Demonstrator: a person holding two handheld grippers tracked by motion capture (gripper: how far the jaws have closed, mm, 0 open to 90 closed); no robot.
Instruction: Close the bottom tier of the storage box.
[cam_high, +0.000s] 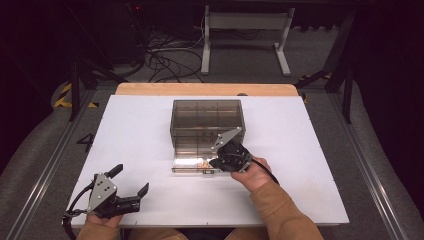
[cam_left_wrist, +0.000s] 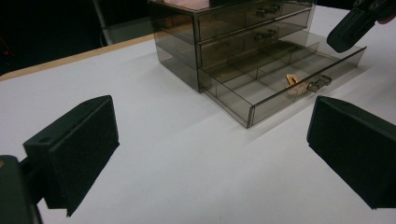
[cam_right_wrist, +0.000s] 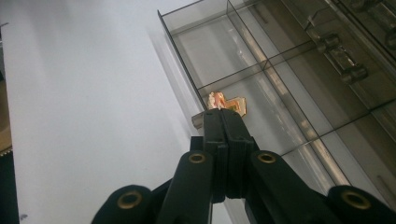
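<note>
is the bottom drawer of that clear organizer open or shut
Open. The bottom drawer is pulled out well past the two shut drawers above it, its dividers exposed, with a small tan piece lying inside near the handle.

high view overhead; tongs views low; all share drawer unit (cam_high: 207, 125).

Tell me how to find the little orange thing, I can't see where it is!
Look at the white table and find the smoky see-through drawer box in its middle. Its bottom drawer is pulled out, with the right gripper at its front. The little orange thing lies in a middle compartment just behind the drawer's handle, the one bright speck among bare compartments.
</note>
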